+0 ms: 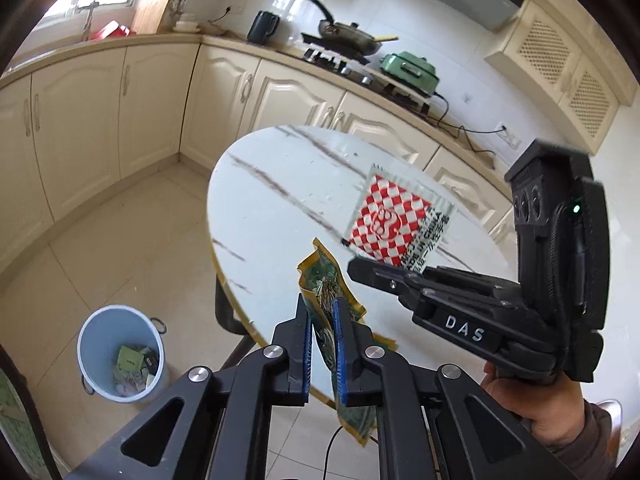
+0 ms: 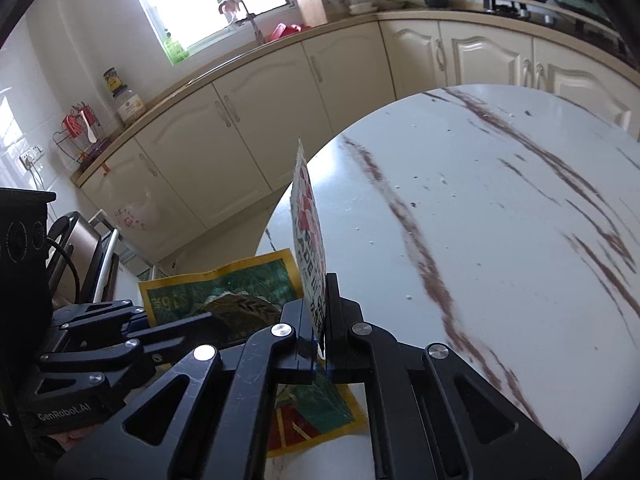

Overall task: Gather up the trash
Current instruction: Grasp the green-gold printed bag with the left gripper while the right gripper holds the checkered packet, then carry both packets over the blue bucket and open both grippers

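Note:
My left gripper (image 1: 322, 308) is shut on a green and yellow wrapper (image 1: 326, 280), which stands on edge between the blue pads above the near rim of the round table (image 1: 280, 184). The same green and yellow wrapper (image 2: 224, 288) shows flat-on in the right wrist view, left of my fingers. My right gripper (image 2: 318, 292) is shut on a red and white checked sachet (image 2: 308, 216), held edge-on. From the left wrist view that sachet (image 1: 394, 220) hangs over the table in the right gripper (image 1: 360, 270), with a hand (image 1: 532, 400) on its handle.
A pale blue bin (image 1: 120, 352) with several scraps inside stands on the tiled floor, left of the table. Cream cabinets (image 1: 120, 108) run along the walls, with a hob and pan (image 1: 348, 36) and a green cooker (image 1: 410, 70) on the counter. The marble tabletop (image 2: 500, 208) spreads right.

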A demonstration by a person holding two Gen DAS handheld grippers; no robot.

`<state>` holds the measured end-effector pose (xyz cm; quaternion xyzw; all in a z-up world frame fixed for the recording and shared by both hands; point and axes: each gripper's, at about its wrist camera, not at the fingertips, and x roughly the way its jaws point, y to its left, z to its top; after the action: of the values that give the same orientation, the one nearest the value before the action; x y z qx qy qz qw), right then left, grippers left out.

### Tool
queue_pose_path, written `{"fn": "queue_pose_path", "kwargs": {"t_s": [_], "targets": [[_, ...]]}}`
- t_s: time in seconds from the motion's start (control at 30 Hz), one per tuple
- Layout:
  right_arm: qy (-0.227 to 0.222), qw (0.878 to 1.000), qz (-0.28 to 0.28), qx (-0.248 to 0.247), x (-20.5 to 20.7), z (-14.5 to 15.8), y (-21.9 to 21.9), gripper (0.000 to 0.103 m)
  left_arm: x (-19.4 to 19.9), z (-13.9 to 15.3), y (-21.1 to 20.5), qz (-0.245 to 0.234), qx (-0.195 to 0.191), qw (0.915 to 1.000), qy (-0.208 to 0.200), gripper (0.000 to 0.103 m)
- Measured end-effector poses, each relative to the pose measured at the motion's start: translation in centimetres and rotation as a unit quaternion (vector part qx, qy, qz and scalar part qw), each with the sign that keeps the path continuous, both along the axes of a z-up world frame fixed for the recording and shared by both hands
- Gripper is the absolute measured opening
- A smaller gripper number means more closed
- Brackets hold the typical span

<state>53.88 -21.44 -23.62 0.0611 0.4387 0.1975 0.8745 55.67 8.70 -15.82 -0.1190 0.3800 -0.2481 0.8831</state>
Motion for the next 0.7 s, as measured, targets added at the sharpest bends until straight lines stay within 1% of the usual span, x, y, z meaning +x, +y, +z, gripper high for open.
{"fn": "queue_pose_path", "kwargs": {"t_s": [0.07, 0.17, 0.27, 0.37, 0.5, 0.53, 0.6, 0.7], "targets": [[-0.011, 1.0, -0.011, -0.015, -1.1, 0.5, -0.7, 0.004, -0.9, 0.4, -0.5, -0.006, 0.003, 0.9999, -0.014, 0.004], [-0.021, 0.999, -0.026, -0.017, -2.5, 1.4, -1.6, 0.004, -1.8, 0.8, -1.3, -0.012, 0.01, 0.9994, -0.031, 0.003], [-0.032, 0.999, -0.028, -0.021, -3.6, 2.4, -1.7, 0.004, -2.6, 1.2, -1.7, -0.014, 0.01, 0.9989, -0.042, 0.002], [-0.039, 0.999, -0.025, -0.024, -4.0, 3.3, -1.2, 0.004, -3.3, 1.7, -1.2, -0.009, 0.006, 0.9986, -0.053, 0.001], [-0.045, 0.999, -0.01, -0.018, -3.8, 4.2, 0.9, 0.004, -4.0, 2.2, 0.7, 0.004, 0.0, 0.9976, -0.07, 0.001], [-0.049, 0.999, -0.005, -0.016, -3.7, 4.4, 1.5, 0.004, -4.2, 2.4, 1.4, 0.013, -0.003, 0.9973, -0.073, 0.001], [-0.05, 0.999, 0.009, -0.014, -3.3, 4.7, 3.5, 0.004, -4.9, 2.5, 3.0, 0.024, -0.004, 0.9966, -0.079, 0.001], [-0.054, 0.998, 0.036, -0.009, -2.4, 5.0, 7.1, 0.004, -5.6, 2.6, 6.0, 0.053, 0.003, 0.9948, -0.087, 0.001]]}}
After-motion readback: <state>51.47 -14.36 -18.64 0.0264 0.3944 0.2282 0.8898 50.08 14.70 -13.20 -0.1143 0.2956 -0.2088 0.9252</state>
